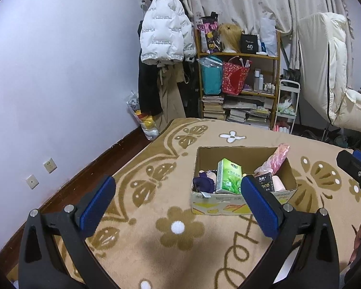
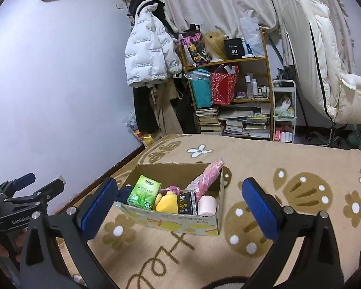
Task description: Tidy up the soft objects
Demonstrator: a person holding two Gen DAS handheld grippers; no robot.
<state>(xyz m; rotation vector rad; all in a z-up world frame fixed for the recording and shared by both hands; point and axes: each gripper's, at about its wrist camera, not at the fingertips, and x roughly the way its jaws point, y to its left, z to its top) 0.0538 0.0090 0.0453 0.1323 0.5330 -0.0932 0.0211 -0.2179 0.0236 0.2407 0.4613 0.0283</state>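
Observation:
A cardboard box stands on the patterned blanket. It holds a green tissue pack, a black tissue pack, a pink roll, a pink plastic bag, a purple soft item and a yellow plush. My left gripper is open and empty, held above the blanket in front of the box. My right gripper is open and empty, just in front of the box.
The tan blanket with brown flower patterns covers the bed. A wall runs along the left. Beyond the bed stand a wooden shelf with bags and books, hanging coats and a white chair.

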